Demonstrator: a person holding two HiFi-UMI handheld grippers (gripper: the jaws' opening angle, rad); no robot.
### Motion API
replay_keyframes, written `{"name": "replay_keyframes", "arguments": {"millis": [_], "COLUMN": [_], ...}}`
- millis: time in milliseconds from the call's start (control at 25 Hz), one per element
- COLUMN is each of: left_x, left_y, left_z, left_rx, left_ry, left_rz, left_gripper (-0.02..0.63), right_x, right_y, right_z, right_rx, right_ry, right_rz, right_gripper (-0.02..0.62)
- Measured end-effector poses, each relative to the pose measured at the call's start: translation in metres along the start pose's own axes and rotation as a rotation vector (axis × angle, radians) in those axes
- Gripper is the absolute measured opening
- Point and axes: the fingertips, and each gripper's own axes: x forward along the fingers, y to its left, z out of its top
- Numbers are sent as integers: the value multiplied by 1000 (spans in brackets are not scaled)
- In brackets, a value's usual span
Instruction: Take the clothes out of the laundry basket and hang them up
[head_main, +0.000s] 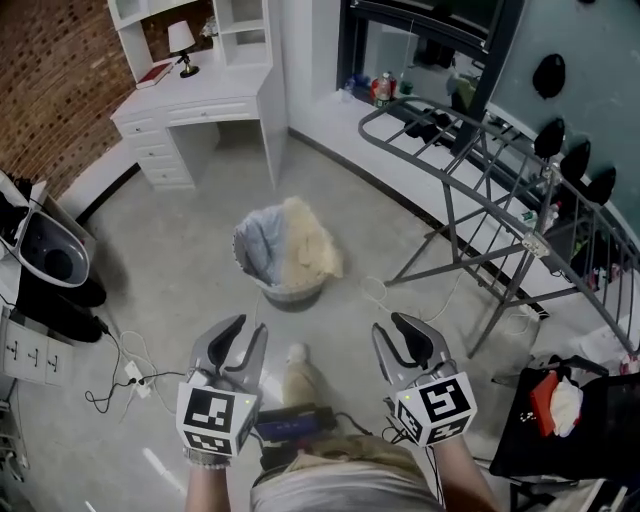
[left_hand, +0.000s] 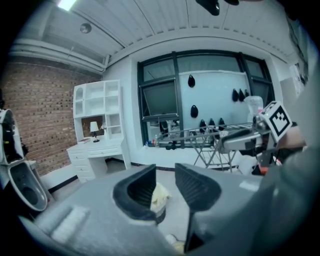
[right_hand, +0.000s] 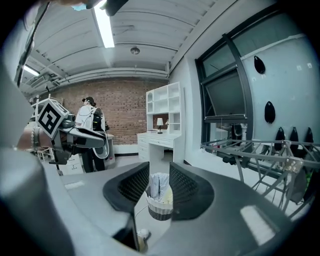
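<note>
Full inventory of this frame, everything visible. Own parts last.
laundry basket: 1, grey, floor centre
clothes: 2, blue-grey and cream, piled in the basket
drying rack: 1, grey metal, right, by the window
desk: 1, white, far left corner
lamp: 1, white shade, on the desk
power strip: 1, white, floor at left, cables attached
left tongs: 1, grey, open and empty, bottom left
right tongs: 1, grey, open and empty, bottom right
</note>
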Motion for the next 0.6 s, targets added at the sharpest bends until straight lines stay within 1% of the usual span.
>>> {"name": "replay_keyframes", "arguments": {"millis": [280, 400, 600], "left_x": [105, 151, 219], "left_y": [76, 113, 165], "left_z": [18, 27, 30], "left_rx": [21, 24, 23], "left_ry": [17, 26, 50], "left_rz": [-77, -108, -143], "left_gripper": [123, 129, 130], "right_x": [108, 162, 236], "right_y": [-43, -61, -87], "right_z": [31, 41, 48], "right_rx": [20, 58, 74], "right_ry": [6, 32, 82], "right_rz": [-39, -49, -67], "right_gripper": [110, 110, 110]}}
